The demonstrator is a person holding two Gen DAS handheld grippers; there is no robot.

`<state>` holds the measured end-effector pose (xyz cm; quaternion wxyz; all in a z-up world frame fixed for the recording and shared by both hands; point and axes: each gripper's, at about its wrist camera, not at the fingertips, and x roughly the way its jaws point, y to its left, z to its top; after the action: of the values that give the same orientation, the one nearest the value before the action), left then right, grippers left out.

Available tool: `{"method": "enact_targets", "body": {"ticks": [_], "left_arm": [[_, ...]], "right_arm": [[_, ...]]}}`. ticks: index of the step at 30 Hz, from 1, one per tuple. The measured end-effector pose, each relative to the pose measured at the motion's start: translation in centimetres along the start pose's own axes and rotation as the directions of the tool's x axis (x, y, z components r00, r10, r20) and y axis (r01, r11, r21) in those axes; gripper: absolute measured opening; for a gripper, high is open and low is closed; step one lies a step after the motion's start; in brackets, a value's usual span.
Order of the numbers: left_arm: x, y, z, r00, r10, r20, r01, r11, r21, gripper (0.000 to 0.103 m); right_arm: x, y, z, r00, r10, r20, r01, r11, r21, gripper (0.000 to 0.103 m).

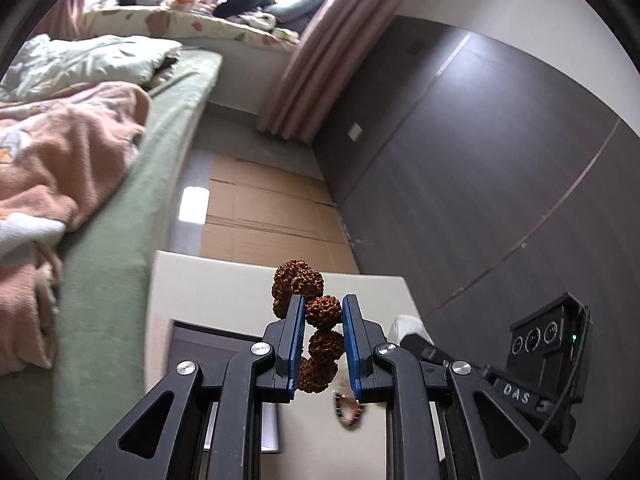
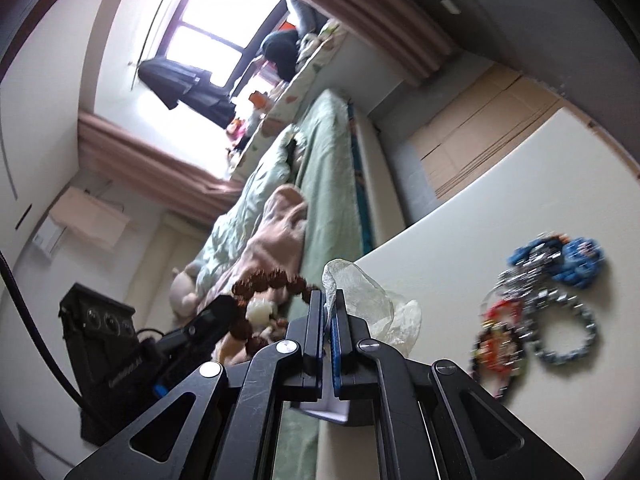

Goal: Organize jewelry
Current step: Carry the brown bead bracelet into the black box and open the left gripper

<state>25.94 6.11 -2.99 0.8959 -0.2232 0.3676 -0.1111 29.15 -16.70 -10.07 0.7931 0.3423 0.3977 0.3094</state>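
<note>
My left gripper (image 1: pixel 323 301) is shut on a bracelet of large, knobbly brown seed beads (image 1: pixel 298 278). One bead is pinched between the blue pads and the rest of the loop hangs above and below them. My right gripper (image 2: pixel 329 295) is shut on the edge of a sheer white pouch (image 2: pixel 360 292), which bulges out to the right of its fingers. In the right wrist view the brown bracelet (image 2: pixel 272 280) hangs just left of the pouch. Both are held above the white table (image 2: pixel 460 220).
Blue (image 2: pixel 560 256), silver (image 2: pixel 568 332) and red-patterned (image 2: pixel 500 336) bracelets lie on the table at the right. A small coloured bracelet (image 1: pixel 350 408) and a dark box (image 1: pixel 208 344) sit below the left gripper. A green bed (image 1: pixel 120 260) runs alongside, with cardboard (image 1: pixel 264 216) on the floor.
</note>
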Motion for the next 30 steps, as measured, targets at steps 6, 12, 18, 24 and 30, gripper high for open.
{"method": "enact_targets", "body": {"ticks": [6, 12, 18, 24, 30], "left_arm": [[-1.8, 2.6, 0.7, 0.998, 0.043, 0.043, -0.042, 0.999, -0.023, 0.020], [-2.6, 4.8, 0.9, 0.996, 0.065, 0.054, -0.062, 0.996, -0.063, 0.020], [-2.4, 5.7, 0.9, 0.995, 0.084, 0.047, -0.080, 0.994, -0.071, 0.019], [-1.1, 5.1, 0.2, 0.998, 0.069, -0.014, -0.069, 0.996, -0.050, 0.020], [0.6, 3.8, -1.1, 0.995, 0.033, -0.091, -0.035, 0.999, -0.027, 0.020]], "right_arm": [[3.2, 1.8, -1.5, 0.997, 0.043, -0.066, -0.045, 0.999, -0.021, 0.005], [5.6, 3.3, -3.0, 0.992, 0.060, -0.114, -0.064, 0.997, -0.035, 0.005], [8.3, 2.3, -3.7, 0.981, -0.012, -0.195, 0.016, 1.000, 0.017, 0.071], [6.6, 1.4, -2.2, 0.985, -0.012, -0.170, 0.017, 0.999, 0.028, 0.079], [4.0, -0.6, -0.8, 0.990, -0.060, -0.125, 0.067, 0.996, 0.055, 0.079]]}}
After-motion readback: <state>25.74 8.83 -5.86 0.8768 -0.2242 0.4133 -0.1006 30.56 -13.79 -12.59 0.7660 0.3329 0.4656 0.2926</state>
